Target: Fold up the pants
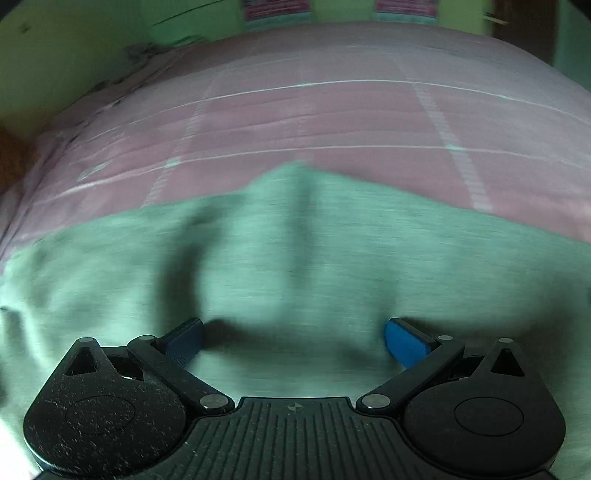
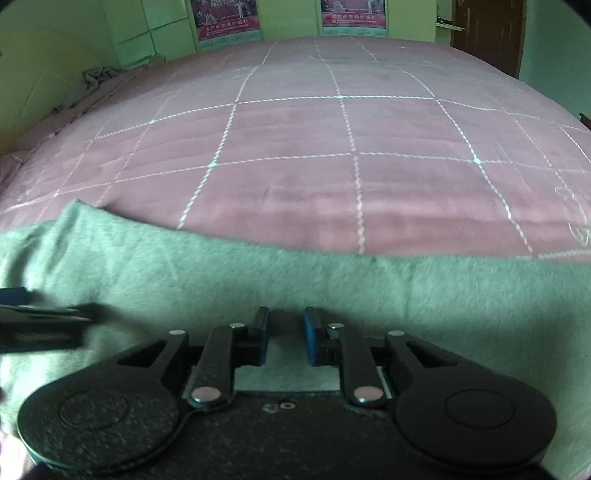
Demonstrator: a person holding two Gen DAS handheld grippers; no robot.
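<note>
Both tongs hover low over the grey-green pants (image 2: 258, 266), which lie spread across the near edge of a bed: the left gripper (image 1: 295, 341) is spread wide and released, while the right gripper (image 2: 284, 338) has its blue pads nearly together with a narrow gap, gripping nothing. Beyond stretches a pink quilt (image 2: 332, 129) crossed by white stitched squares. Green walls (image 2: 55, 44) carry two posters (image 2: 227, 18), with a brown door (image 2: 487, 33) at the far right.

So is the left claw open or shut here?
Open. The left claw has its blue pads spread wide over the green pants, nothing between them.
</note>
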